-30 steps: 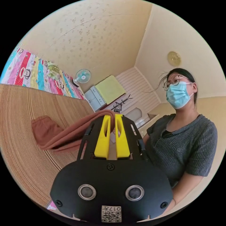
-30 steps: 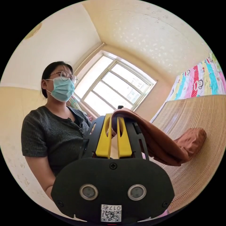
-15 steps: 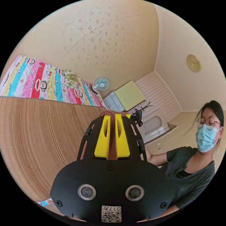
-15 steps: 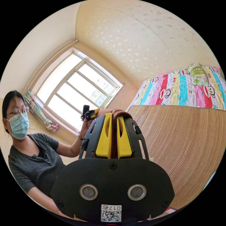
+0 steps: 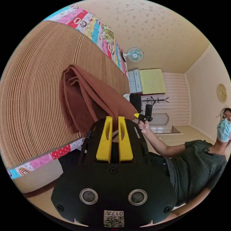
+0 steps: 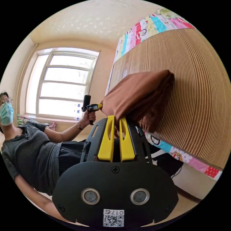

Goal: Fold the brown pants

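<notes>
Brown pants (image 5: pixel 91 96) folded in a bundle on the bed's woven mat (image 5: pixel 31 96), lengthwise away from the near bed edge. Left gripper (image 5: pixel 113 120) and right gripper (image 6: pixel 117 120) both clamped on near corners, cloth pinched between nearly closed jaws. Bundle just beyond both grippers, neither nearer.

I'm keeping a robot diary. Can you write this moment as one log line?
left gripper: shut on brown pants | right gripper: shut on brown pants | pants: doubled over bamboo mat
</notes>
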Tool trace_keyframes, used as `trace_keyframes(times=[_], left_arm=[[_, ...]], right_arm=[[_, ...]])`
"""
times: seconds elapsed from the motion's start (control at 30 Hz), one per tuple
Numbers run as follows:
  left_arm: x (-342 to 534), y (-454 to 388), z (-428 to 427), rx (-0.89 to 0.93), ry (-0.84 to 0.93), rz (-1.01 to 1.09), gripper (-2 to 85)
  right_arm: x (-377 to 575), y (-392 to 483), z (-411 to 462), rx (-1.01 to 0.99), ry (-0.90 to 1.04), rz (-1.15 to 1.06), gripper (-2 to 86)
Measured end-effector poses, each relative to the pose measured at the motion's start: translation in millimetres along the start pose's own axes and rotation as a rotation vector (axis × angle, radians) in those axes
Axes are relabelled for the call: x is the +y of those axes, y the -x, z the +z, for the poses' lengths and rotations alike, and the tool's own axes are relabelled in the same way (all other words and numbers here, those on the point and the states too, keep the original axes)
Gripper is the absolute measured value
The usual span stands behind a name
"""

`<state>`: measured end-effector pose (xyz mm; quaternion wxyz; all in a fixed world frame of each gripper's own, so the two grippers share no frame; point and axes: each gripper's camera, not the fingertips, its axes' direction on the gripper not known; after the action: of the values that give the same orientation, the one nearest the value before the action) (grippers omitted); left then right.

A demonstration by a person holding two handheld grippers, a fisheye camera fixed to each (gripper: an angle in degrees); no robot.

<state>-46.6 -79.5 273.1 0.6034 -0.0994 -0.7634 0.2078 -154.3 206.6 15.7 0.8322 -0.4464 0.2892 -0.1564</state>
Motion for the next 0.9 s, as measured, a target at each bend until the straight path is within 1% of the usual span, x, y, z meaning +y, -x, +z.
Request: trace_keyframes(times=[0.07,0.1,0.13,0.17,0.2,0.23,0.3,0.33,0.43,0.5,0.57,0.6,0.7,0.73,0.8,0.9], left_arm=[[32.2,34.9,24.8,-0.093,0.092,-0.143,5.8],[48.7,55.6,36.1,-0.175,0.141,-0.232,6.5],[58.8,72.3,40.4,-0.213,0.155,-0.296,7.2],[60.9,78.7,40.0,-0.211,0.145,-0.318,8.4],[59.8,89.3,35.5,-0.19,0.103,-0.354,10.6],[51.9,95.7,28.6,-0.168,0.047,-0.364,12.4],[29.9,99.7,20.7,-0.17,-0.017,-0.327,13.8],[10.8,101.9,20.0,-0.207,-0.03,-0.287,14.5],[-36.8,118.3,38.8,-0.334,0.031,-0.239,16.5],[-57.8,131.2,57.4,-0.354,0.07,-0.222,16.6],[-73.0,143.2,79.1,-0.329,0.11,-0.208,16.1],[-78.9,149.5,93.6,-0.318,0.136,-0.203,14.2],[-82.8,156.8,112.3,-0.346,0.123,-0.211,9.6],[-83.2,159.8,114.7,-0.304,0.129,-0.215,7.2],[-80.2,165.6,108.3,-0.285,0.117,-0.247,6.1],[-68.2,172.5,78.2,-0.337,0.086,-0.263,5.5]], right_arm=[[40.8,-47.4,41.1,0.066,0.099,0.221,5.0],[47.5,-58.7,49.6,0.078,0.123,0.272,5.9],[55.5,-79.4,62.9,0.096,0.175,0.364,7.8],[56.6,-96.6,69.2,0.124,0.214,0.443,10.5],[54.8,-102.8,68.7,0.148,0.217,0.475,11.9],[46.3,-109.4,61.8,0.17,0.181,0.499,12.6],[24.2,-112.7,46.6,0.129,0.093,0.473,13.4],[5.2,-115.6,38.4,0.115,0.056,0.455,13.9],[-44.5,-127.8,32.1,0.159,0.042,0.393,14.9],[-70.9,-146.4,40.3,0.157,0.087,0.4,15.9],[-93.6,-170.2,59.2,0.139,0.177,0.41,16.0],[-97.3,-174.6,63.7,0.138,0.195,0.414,15.8],[-112.5,-179.8,77.7,0.147,0.218,0.423,14.3],[-116.8,-174.7,81.2,0.172,0.229,0.406,13.5],[-120.5,-168.6,82.2,0.186,0.227,0.417,12.3],[-129.6,-151.4,100.2,0.094,0.259,0.407,10.8]])
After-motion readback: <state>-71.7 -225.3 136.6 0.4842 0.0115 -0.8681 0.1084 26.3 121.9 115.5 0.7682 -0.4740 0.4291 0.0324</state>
